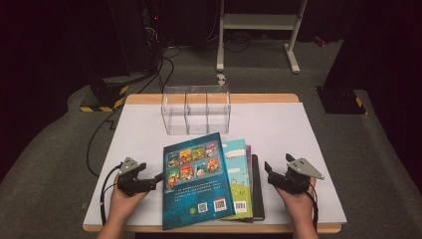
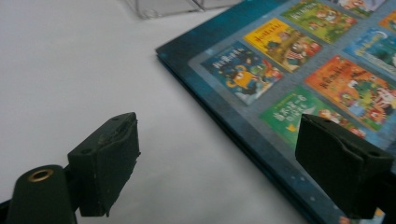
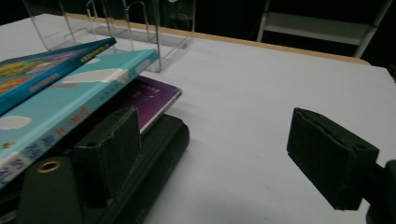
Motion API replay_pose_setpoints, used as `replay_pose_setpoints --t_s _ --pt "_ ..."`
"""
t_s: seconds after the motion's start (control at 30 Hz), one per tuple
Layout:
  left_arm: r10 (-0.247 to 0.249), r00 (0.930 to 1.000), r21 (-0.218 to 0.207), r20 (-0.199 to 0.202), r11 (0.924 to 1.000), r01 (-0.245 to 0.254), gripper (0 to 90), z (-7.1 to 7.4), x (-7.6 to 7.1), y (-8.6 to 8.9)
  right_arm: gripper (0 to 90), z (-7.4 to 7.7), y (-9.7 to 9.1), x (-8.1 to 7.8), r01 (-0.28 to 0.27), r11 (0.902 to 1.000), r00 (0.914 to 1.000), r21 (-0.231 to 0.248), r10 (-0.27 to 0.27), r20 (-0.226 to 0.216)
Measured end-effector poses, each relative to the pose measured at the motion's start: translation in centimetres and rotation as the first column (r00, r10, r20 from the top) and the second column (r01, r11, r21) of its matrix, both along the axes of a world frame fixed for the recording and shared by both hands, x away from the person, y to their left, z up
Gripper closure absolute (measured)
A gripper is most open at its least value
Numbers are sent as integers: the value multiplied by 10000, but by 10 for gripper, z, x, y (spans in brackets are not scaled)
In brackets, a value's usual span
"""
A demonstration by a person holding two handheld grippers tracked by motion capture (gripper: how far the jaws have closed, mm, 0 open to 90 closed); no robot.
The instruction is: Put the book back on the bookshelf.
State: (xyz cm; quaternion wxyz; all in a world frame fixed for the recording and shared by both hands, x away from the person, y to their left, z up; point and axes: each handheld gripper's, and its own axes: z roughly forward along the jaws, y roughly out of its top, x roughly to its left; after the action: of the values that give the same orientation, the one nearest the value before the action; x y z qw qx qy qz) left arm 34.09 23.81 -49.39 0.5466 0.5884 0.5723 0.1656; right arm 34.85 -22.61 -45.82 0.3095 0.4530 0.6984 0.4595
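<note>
- A stack of books is being shown at the near middle of the white table [image 1: 298, 149]; the dark blue book [image 1: 195, 179] is lying on top, slightly skewed, back cover up.
- On that cover a grid of small colourful cover thumbnails is being displayed, with lines of small text below; the script is too blurred to be read. Two QR codes, a barcode and a round green mark are being seen near its bottom edge.
- A turquoise book [image 1: 240, 177] is lying under it, with white cloud shapes and a barcode at its near corner; spine lettering is being seen in the right gripper view, unreadable.
- Below, a purple book [image 3: 152, 95] and a black book [image 3: 159, 154] are being stacked.
- The left gripper [image 1: 160, 176] is being held with jaws spread wide at the dark blue book's left edge, one jaw over the cover, one over the table; nothing is being gripped.
- The right gripper [image 1: 267, 173] is being held agape too, just beside the stack's right side, empty.
- A clear acrylic organizer [image 1: 196, 110] is standing behind the stack.
</note>
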Motion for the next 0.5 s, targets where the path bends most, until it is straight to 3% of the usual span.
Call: replay_pose_setpoints --t_s 0.17,0.27,0.33,0.5 --pt "-394 9985 -308 -372 9988 383 133 -3 -4 -19 170 5 17 -6 -563 9983 9984 -159 564 49" --pt "-713 9958 -260 -572 9972 699 132 -4 -8 -28 171 8 27 -10 -948 9952 9955 -244 950 71" --pt "-797 9950 -464 -601 9960 770 130 -3 -9 -32 175 11 40 -15 -1403 9896 9900 -324 1407 92" --pt "-894 9922 -802 -867 9934 825 120 -3 -12 -37 178 14 53 -20 -1953 9799 9807 -402 1957 58"
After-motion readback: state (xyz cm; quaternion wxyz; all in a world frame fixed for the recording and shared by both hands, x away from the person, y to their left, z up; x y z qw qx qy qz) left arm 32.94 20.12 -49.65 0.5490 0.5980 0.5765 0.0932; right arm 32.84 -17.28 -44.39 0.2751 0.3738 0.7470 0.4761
